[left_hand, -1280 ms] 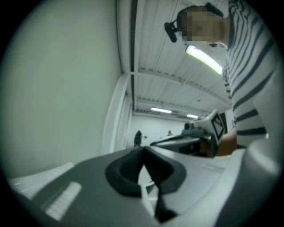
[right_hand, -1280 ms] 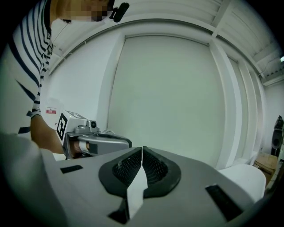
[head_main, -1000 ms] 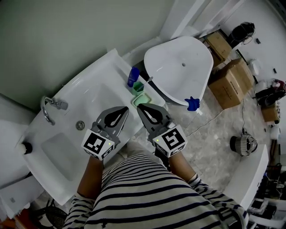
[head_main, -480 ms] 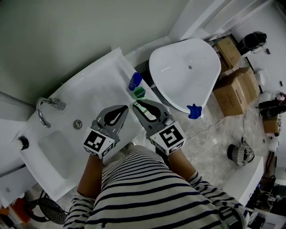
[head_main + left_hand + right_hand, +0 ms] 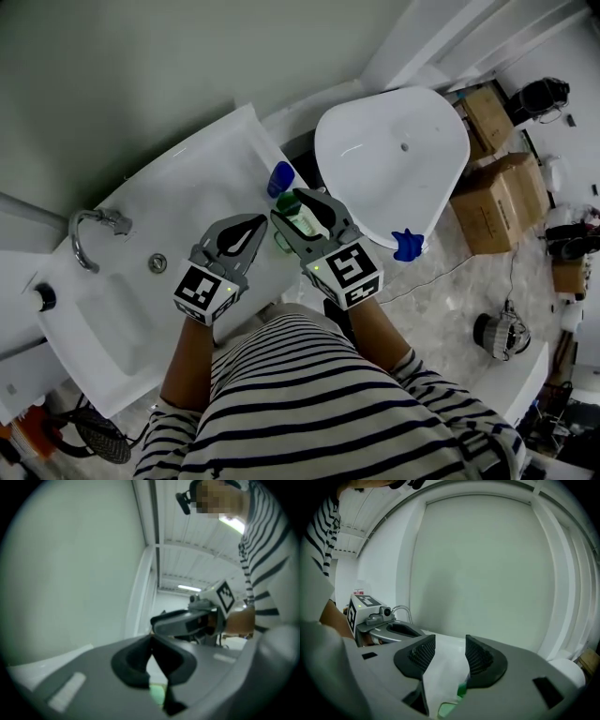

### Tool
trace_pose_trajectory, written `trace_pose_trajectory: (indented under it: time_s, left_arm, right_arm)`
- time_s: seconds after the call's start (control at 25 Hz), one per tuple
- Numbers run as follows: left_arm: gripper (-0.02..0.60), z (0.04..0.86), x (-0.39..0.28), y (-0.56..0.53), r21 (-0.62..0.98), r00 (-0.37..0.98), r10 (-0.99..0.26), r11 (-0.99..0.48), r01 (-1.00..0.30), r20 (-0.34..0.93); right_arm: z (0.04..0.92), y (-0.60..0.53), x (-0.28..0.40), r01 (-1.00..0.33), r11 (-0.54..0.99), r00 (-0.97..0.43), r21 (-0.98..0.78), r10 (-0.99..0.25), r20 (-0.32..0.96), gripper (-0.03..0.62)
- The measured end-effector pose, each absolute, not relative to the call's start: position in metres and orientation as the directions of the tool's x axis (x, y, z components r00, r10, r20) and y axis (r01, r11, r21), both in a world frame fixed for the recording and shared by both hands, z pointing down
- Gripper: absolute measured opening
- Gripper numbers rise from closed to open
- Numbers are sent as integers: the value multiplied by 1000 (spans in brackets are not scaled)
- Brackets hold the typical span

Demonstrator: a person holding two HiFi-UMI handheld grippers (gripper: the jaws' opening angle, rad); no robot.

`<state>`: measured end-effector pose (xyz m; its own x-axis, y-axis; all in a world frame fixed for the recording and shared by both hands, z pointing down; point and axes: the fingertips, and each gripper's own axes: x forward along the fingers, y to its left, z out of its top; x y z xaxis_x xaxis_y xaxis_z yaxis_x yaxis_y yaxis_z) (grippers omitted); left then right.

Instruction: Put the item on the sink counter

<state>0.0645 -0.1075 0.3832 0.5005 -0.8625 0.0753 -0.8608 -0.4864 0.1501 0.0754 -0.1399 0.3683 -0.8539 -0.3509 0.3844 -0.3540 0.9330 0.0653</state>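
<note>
The white sink counter [image 5: 202,192] runs from lower left to upper right. At its right end stand a blue cup [image 5: 280,176], a small dark green item [image 5: 290,199] and a pale green dish [image 5: 304,223]. My right gripper [image 5: 294,206] hovers over the green items. Its jaws have just been opening and now stand apart, with the green things showing between and below them [image 5: 461,688]; the pads touch nothing. My left gripper [image 5: 253,225] sits beside it over the counter, shut and empty [image 5: 152,644].
A chrome faucet [image 5: 92,231] and drain [image 5: 157,263] lie at the counter's left, with a dark round object [image 5: 42,296] beyond. A white oval basin [image 5: 394,150] stands right of the counter. Cardboard boxes [image 5: 502,187] and a blue object [image 5: 406,245] are on the floor.
Both grippers moved up the counter toward the blue cup and green items. The right jaws went from shut to open; the left stayed shut.
</note>
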Motion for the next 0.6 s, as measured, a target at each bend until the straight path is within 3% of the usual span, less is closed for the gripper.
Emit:
trace_pose_trajectory:
  time_s: [0.6]
  left_arm:
    - [8,406,60,-134,120,497,-858,-484,-867,128]
  right_arm:
    - [419,-208,62,-430,897,-740,100,-414,530,202]
